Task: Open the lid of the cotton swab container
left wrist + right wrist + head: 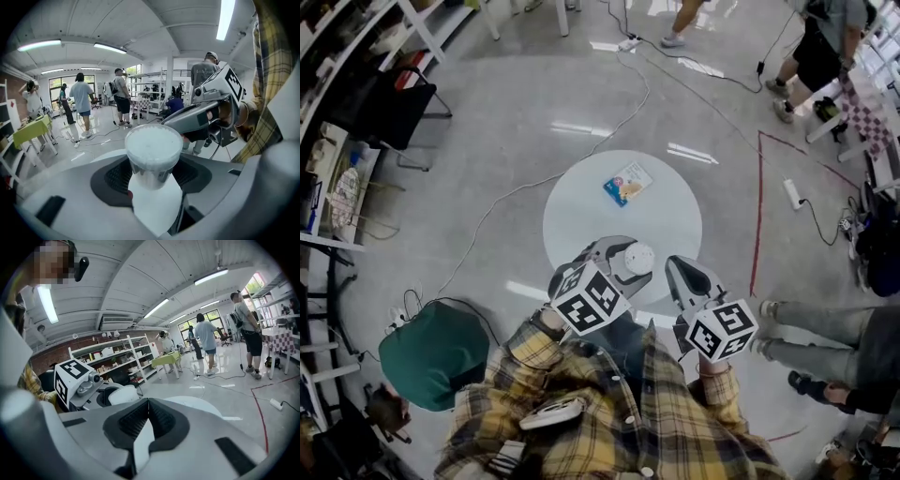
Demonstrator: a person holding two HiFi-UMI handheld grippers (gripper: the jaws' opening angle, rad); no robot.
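The cotton swab container is a small clear round tub with a white top. It is held above the near edge of the round white table. My left gripper is shut on it, jaws wide around its body. In the left gripper view the container stands upright between the jaws of the left gripper, its white top facing the camera. My right gripper hovers just right of it, shut and empty. The right gripper view shows the right gripper with its jaws together and the container to its left.
A small blue and orange packet lies on the far part of the table. Cables and a power strip lie on the floor, with a red tape line to the right. A green stool stands at my left. People stand around.
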